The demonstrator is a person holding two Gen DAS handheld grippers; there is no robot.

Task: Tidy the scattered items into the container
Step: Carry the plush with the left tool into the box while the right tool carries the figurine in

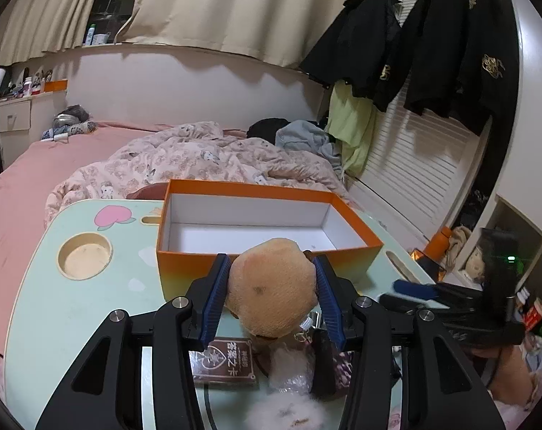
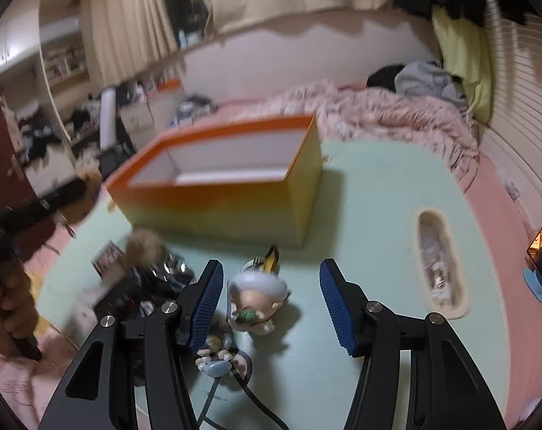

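Nearest to me on the mint-green surface (image 1: 74, 308) lies the leftover clutter: a dark card pack with white characters (image 1: 222, 362), some crinkled clear wrapping (image 1: 292, 376) and white fluff, all directly under the left tongs (image 1: 272, 286). Those tongs are clamped on a tan plush toy (image 1: 271, 286), blue pads pressed into its two sides, and it hangs above the clutter just short of the near wall of the orange box (image 1: 185, 261). The plush is a rounded lump, so I cannot give it a sure long axis; a small metal clasp dangles from its lower right side. The risk here, as I judge it, is that soft stuffing gives under the pads and the toy slips out, or that its underside or the clasp catches the box's near rim on the way over and shoves the light box farther back. To the right, the right tongs (image 2: 271, 297) stand open and grip nothing, with a small white-haired figurine (image 2: 256, 301) between the pads but apart from both. It lies with its head towards the box and its feet nearer me, long axis running near to far. A beaded charm on a dark cord (image 2: 217, 358) lies just beside the left pad and could get snagged. Beyond, the box is open and looks empty, its long side running left to right.
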